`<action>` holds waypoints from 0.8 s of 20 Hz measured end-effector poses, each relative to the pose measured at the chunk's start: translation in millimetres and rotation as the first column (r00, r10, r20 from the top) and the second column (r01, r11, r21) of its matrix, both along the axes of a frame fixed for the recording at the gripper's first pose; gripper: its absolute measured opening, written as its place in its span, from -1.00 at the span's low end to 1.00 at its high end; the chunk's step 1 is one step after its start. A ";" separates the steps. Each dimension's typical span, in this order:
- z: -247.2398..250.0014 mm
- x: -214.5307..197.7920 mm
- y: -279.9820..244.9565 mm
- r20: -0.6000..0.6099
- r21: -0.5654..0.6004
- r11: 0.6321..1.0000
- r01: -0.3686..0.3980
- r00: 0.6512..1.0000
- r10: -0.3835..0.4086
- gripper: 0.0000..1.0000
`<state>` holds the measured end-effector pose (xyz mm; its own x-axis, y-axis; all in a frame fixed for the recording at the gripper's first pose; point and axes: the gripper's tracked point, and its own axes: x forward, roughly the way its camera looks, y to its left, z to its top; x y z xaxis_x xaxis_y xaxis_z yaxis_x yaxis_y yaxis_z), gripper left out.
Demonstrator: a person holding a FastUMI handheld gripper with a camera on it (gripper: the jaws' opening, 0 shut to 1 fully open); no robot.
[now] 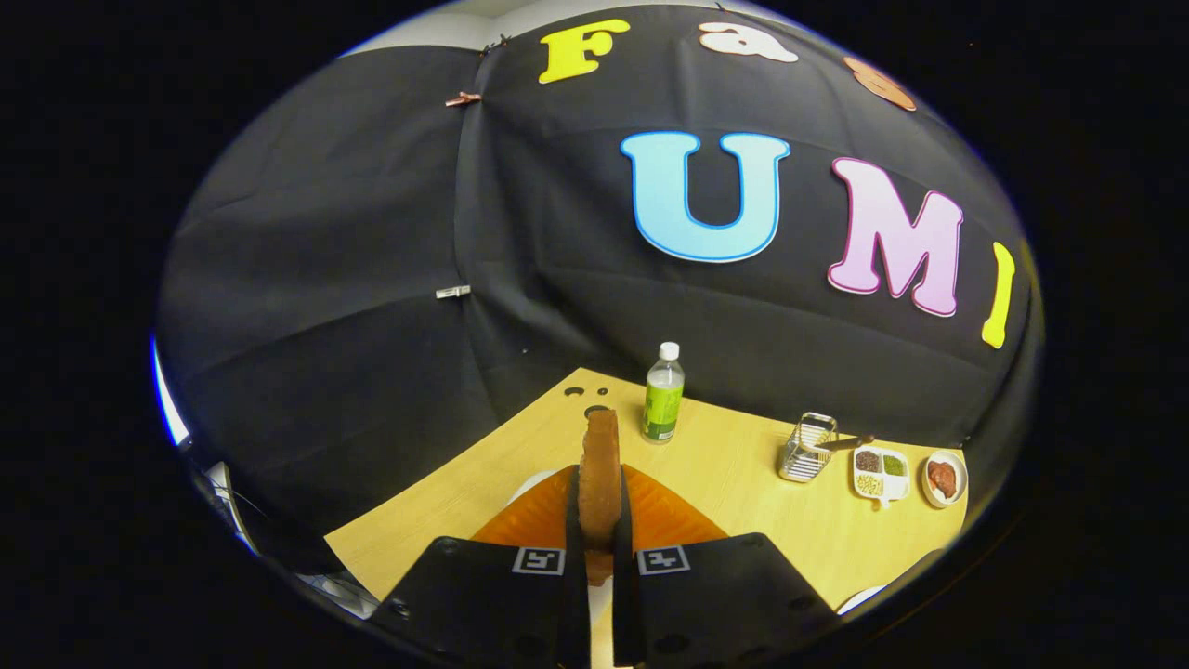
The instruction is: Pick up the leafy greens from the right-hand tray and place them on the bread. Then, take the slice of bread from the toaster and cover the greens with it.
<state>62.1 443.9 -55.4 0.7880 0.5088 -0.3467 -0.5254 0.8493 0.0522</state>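
My gripper [599,520] is shut on a slice of toasted bread [600,465], held on edge between both fingers and sticking out ahead of them. Under the slice, just beyond the fingers, lies an orange tray or mat [669,516] on the wooden table [743,502], with a bit of white plate [531,483] showing at its left. The toaster and the leafy greens cannot be made out here.
A green-labelled bottle [663,395] stands beyond the bread. To the right are a wire rack [806,448], a white divided dish [881,472] and a small plate with something brown [944,478]. Black cloth walls close in behind the table.
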 end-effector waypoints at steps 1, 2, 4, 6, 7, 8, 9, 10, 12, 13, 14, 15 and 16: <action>3.2 0.2 -8.7 -0.001 0.008 1.000 0.010 1.000 -0.010 -0.73; 4.4 0.0 -18.4 -0.005 0.015 1.000 0.021 1.000 -0.021 -0.73; 3.7 -0.6 -36.2 -0.019 0.028 0.999 0.037 0.999 -0.037 -0.73; -7.8 -7.0 -53.9 -0.060 0.029 0.999 0.046 0.997 -0.044 -0.73; -16.7 -8.4 -63.8 -0.078 0.030 0.998 0.058 0.995 -0.055 -0.73; -23.6 -8.7 -74.9 -0.089 0.032 0.997 0.075 0.993 -0.072 -0.73; -32.6 -9.6 -84.9 -0.106 0.035 0.995 0.092 0.990 -0.088 -0.73; -43.2 -11.3 -93.9 -0.131 0.040 0.993 0.107 0.986 -0.101 -0.73; -63.3 -16.3 -108.2 -0.203 0.063 0.988 0.139 0.971 -0.124 -0.73; -71.5 -16.2 -116.7 -0.227 0.073 0.985 0.159 0.964 -0.139 -0.73; -78.1 -14.6 -126.3 -0.239 0.074 0.982 0.176 0.959 -0.154 -0.73; -86.9 -13.4 -134.6 -0.253 0.072 0.980 0.187 0.954 -0.163 -0.73; -96.6 -14.1 -141.2 -0.271 0.067 0.978 0.196 0.947 -0.171 -0.73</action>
<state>48.0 302.7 -152.0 0.7580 0.4032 -0.5128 -0.3177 0.9147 0.2496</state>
